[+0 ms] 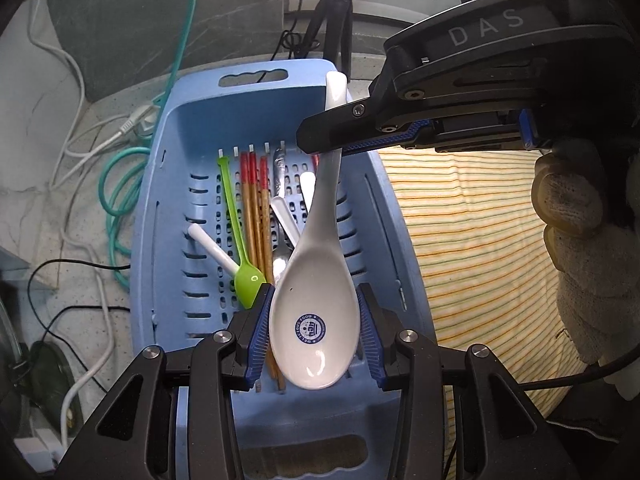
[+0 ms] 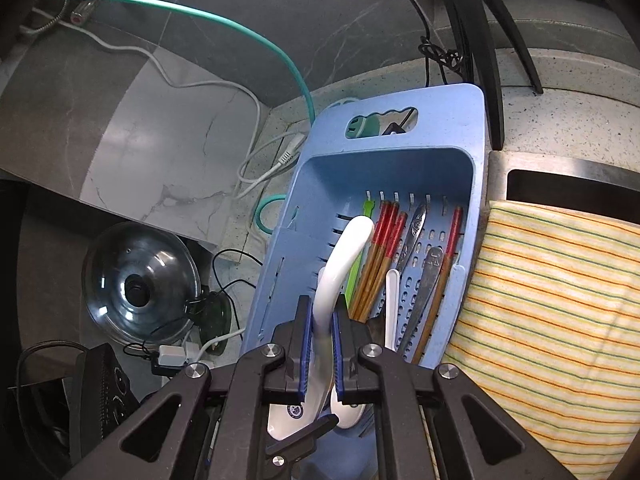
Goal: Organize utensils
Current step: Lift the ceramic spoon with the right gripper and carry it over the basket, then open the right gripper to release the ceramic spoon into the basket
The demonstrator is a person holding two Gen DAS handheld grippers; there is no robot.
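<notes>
While both grippers bracket the white spoon point(image 1: 314, 280) above the blue basket point(image 1: 176, 184), the right gripper point(image 2: 321, 330) clamps its handle; the left gripper point(image 1: 314, 340) seemingly cradles the bowl, so lower together, level.

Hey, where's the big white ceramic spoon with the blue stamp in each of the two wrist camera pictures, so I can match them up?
Left wrist view: the white ceramic spoon fills the lower centre, bowl between the left gripper pads, handle pinched by the right gripper above.
Right wrist view: the same spoon rises at lower centre, handle clamped in the right gripper, bowl below.
Shared landmark: the blue basket holding the red-tipped chopsticks.
</notes>
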